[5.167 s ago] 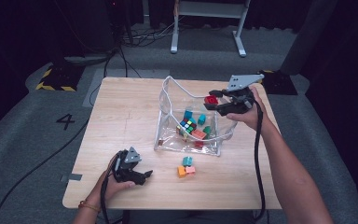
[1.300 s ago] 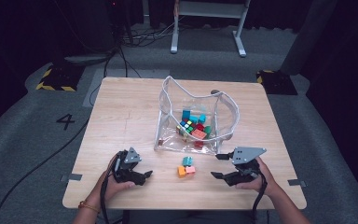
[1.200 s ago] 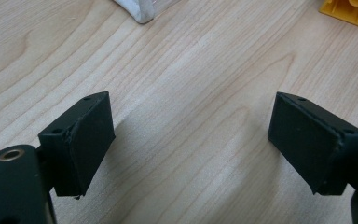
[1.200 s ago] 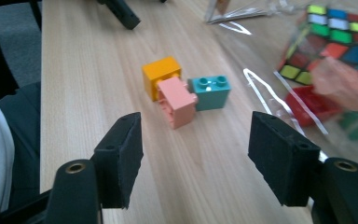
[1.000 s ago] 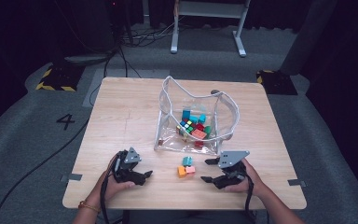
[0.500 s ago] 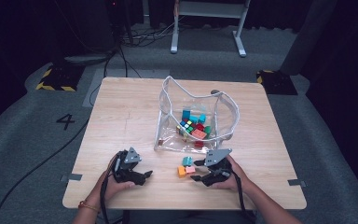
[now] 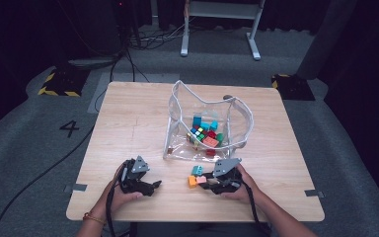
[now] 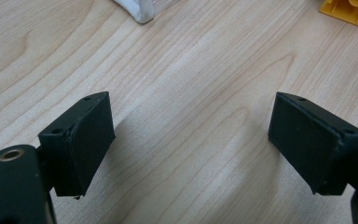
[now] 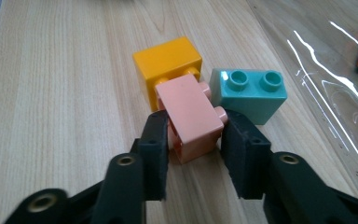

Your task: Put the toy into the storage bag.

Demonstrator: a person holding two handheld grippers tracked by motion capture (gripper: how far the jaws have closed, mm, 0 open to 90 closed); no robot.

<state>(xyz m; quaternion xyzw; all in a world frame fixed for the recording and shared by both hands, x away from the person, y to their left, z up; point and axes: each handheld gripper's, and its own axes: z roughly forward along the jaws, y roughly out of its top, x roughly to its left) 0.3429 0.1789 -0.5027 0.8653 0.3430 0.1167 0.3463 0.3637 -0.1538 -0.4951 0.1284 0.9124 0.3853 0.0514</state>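
Right gripper view shows fingers [image 9: 154, 154] clamped on the pink brick [image 9: 191, 116]; left gripper [image 8: 191, 149] gapes wide, empty.

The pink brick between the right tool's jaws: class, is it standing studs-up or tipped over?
Tipped over. The pink brick has its studs pointing sideways toward the teal brick, whose studs face up.

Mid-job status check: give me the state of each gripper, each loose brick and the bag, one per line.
Right gripper: jaws closed around the pink plastic brick, which lies tipped on the wooden table.
Left gripper: open, nothing between its jaws, low over the table.
Orange plastic brick: on the table, against the pink brick.
Teal plastic brick: upright, studs up, ungripped.
Clear plastic bag: mouth open, holding coloured blocks.
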